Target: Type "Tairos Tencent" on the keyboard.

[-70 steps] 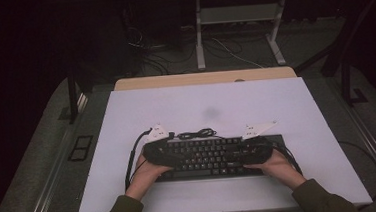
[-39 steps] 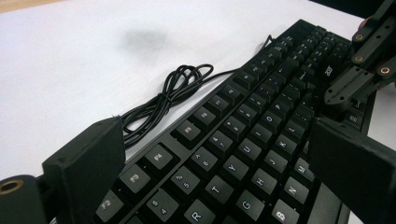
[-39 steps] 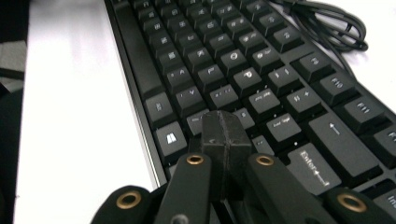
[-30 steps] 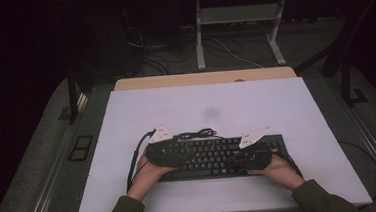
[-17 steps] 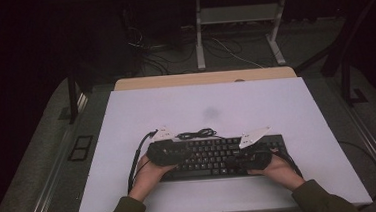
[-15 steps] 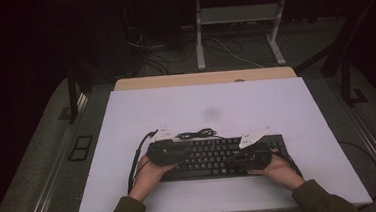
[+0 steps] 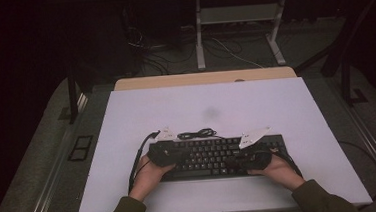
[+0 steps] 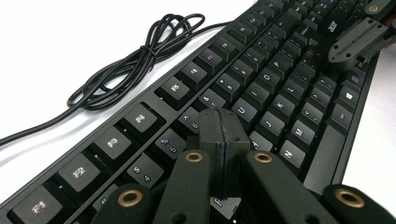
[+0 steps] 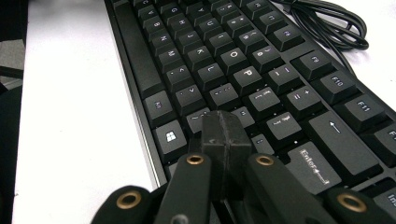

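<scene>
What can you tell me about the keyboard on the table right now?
The keyboard is black, full-width, apparently matte plastic, with pale legends on raised keys and a row of function keys along its far edge. It lies flat on the white table, near the person's edge. Its black cable sits bundled just behind it. The left gripper and right gripper hover low over the keys, fingers closed together; whether they touch a key is unclear.

Both tools [image 7: 161,153] [image 7: 258,157] over keyboard [image 7: 214,156]
</scene>
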Demonstrator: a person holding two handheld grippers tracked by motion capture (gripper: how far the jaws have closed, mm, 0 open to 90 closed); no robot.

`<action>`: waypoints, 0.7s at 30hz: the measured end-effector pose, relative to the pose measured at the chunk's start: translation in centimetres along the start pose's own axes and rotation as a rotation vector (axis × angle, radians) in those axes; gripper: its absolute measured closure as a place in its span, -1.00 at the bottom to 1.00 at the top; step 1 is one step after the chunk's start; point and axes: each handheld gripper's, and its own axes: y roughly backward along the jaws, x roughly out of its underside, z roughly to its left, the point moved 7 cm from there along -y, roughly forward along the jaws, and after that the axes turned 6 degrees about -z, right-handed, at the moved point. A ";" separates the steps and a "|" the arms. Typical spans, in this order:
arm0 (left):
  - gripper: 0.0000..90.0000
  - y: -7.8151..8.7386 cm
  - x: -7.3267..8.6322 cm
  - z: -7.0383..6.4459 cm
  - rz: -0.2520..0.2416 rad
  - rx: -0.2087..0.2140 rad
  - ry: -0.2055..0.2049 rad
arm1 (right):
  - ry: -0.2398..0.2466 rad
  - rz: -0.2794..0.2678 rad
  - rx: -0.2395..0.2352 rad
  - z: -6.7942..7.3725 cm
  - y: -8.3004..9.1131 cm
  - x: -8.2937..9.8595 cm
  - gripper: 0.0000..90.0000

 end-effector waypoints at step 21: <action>0.98 0.0 0.0 -0.2 0.003 0.008 -0.008 | 0.000 0.001 0.002 0.0 0.0 0.0 0.99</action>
